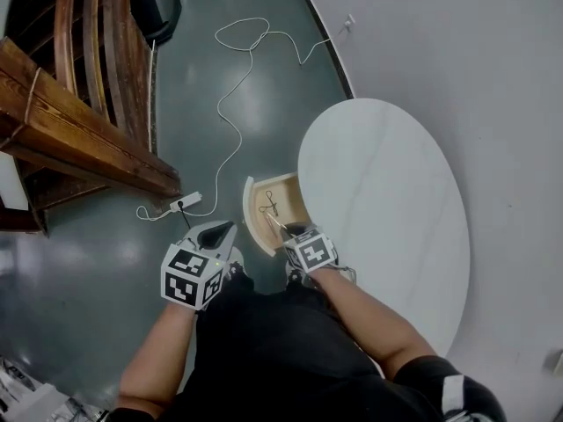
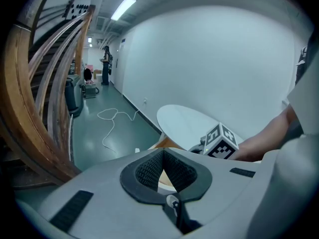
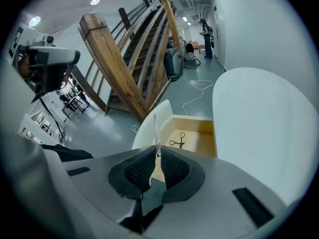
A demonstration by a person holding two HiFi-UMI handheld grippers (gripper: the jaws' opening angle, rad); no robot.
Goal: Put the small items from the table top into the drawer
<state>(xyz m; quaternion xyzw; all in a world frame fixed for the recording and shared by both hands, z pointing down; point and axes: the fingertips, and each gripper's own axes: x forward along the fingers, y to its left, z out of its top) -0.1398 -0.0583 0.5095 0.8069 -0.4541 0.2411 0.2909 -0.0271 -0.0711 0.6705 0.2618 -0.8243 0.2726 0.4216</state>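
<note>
The white oval table (image 1: 387, 200) has its wooden drawer (image 1: 250, 209) pulled open on the left side. A small black wire-like item (image 1: 269, 202) lies on the drawer floor, and the right gripper view shows this same black item (image 3: 177, 141). My right gripper (image 1: 286, 233) hangs over the drawer's near end, shut on a thin silvery strip (image 3: 155, 131) that sticks out past the pads. My left gripper (image 1: 217, 233) is just left of the drawer over the floor. In its own view the left gripper (image 2: 163, 153) is shut with nothing held.
A heavy wooden stair structure (image 1: 88, 139) fills the left. A white power strip (image 1: 185, 202) and its long cable (image 1: 233, 121) lie on the grey-green floor beyond the drawer. A white wall (image 1: 457, 51) curves behind the table. A person (image 2: 105, 63) stands far down the corridor.
</note>
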